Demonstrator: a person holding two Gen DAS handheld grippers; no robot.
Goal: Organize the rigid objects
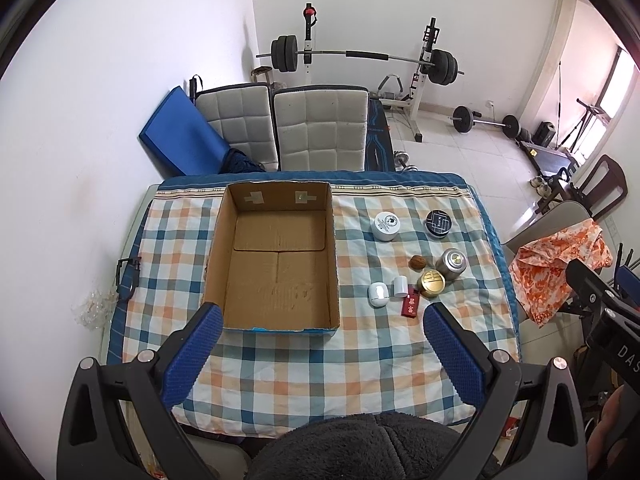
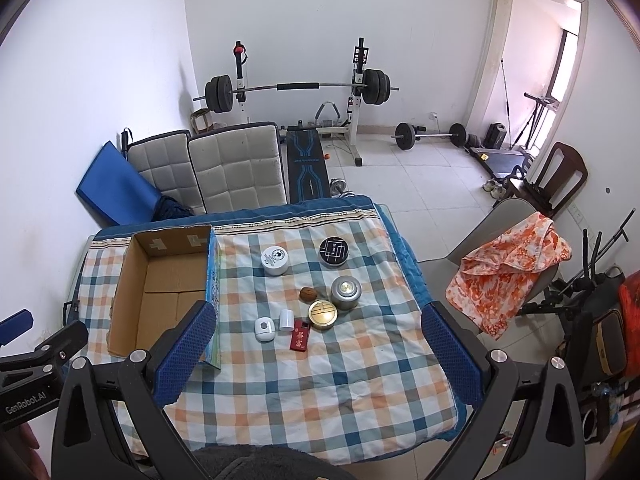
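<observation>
An empty cardboard box (image 1: 276, 280) (image 2: 160, 296) stands on the left of the checked tablecloth (image 1: 320, 364). To its right lie small objects: a white jar (image 1: 386, 225) (image 2: 275, 261), a black round tin (image 1: 439, 223) (image 2: 333, 252), a walnut (image 1: 418, 262) (image 2: 308, 294), a silver canister (image 1: 451, 264) (image 2: 346, 292), a gold-lidded tin (image 1: 431, 283) (image 2: 323, 314), a white case (image 1: 378, 293) (image 2: 264, 329), a white cylinder (image 1: 400, 286) (image 2: 286, 319) and a red box (image 1: 410, 305) (image 2: 300, 339). My left gripper (image 1: 322, 326) is open and empty above the box's near edge. My right gripper (image 2: 318, 326) is open and empty, high over the objects.
Two padded chairs (image 1: 280, 128) and a blue mat (image 1: 180, 136) stand behind the table. A barbell rack (image 2: 296, 92) is at the far wall. A chair with an orange cloth (image 2: 508, 268) is right of the table. Dark fleece (image 1: 360, 448) lies at the near edge.
</observation>
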